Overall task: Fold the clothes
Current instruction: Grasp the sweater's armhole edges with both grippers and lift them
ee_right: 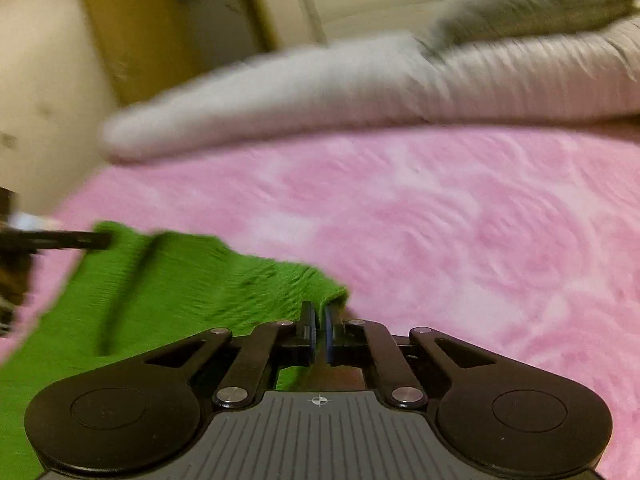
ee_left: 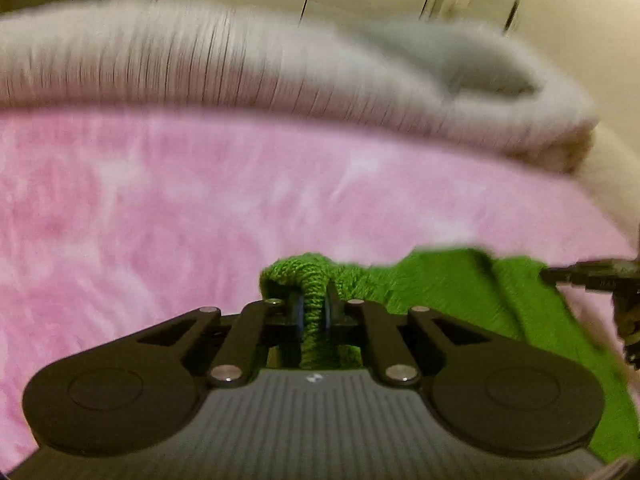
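A green knit garment [ee_left: 460, 296] lies on a pink fleece blanket [ee_left: 200, 216]. My left gripper [ee_left: 313, 304] is shut on one bunched edge of it, with the knit rising between the pads. In the right wrist view the same green garment [ee_right: 168, 292] spreads to the left. There my right gripper [ee_right: 319, 322] is shut on its other corner. Each gripper shows as a dark blurred shape at the other view's edge: the right gripper [ee_left: 592, 274] at the far right, the left gripper [ee_right: 60, 240] at the far left. The garment stretches between them.
A folded pale ribbed duvet [ee_left: 240, 64] lies along the back of the pink blanket [ee_right: 460, 220], with a grey pillow [ee_right: 532, 6] on top. Cream cabinet doors and a wall stand behind. Both views are motion-blurred.
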Motion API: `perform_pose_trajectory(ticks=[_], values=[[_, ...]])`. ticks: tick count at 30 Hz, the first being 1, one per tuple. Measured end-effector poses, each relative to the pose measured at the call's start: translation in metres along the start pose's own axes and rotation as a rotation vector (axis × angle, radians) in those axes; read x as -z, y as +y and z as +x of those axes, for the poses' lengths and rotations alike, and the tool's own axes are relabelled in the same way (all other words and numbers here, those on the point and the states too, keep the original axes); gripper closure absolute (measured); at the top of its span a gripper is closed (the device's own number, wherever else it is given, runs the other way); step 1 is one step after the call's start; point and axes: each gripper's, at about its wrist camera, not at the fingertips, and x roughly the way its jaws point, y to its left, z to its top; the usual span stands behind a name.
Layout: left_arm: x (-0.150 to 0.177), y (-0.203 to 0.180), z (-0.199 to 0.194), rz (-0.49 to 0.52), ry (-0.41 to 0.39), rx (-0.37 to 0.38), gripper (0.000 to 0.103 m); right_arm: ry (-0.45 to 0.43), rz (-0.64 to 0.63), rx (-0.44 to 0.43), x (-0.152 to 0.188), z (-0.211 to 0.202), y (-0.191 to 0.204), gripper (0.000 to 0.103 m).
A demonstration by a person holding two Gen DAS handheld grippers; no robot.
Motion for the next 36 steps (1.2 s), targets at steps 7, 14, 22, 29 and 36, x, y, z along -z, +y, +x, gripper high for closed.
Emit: perform_pose_trajectory(ticks=[7,14,22,29,36], values=[[0.016,0.013,-0.046,-0.06,-0.019,-0.003,0.08,0.029,0.123,-0.039,0.011,-0.039,-0.015,0.059],[0.068,0.027,-0.114,-0.199,-0.003,0.04,0.067,0.044,0.206,-0.037,0.073,-0.121,-0.012,0.051],[0.104,-0.007,-0.12,-0.044,-0.002,-0.066,0.096,0.035,0.178,0.033,0.096,-0.114,0.025,0.065],[0.112,0.013,-0.132,-0.041,-0.065,-0.091,0.097,-0.021,0.131,0.05,0.096,-0.118,0.029,0.099],[0.118,0.02,-0.127,-0.126,-0.063,-0.099,0.095,0.014,0.189,0.11,0.104,-0.112,0.023,0.09]])
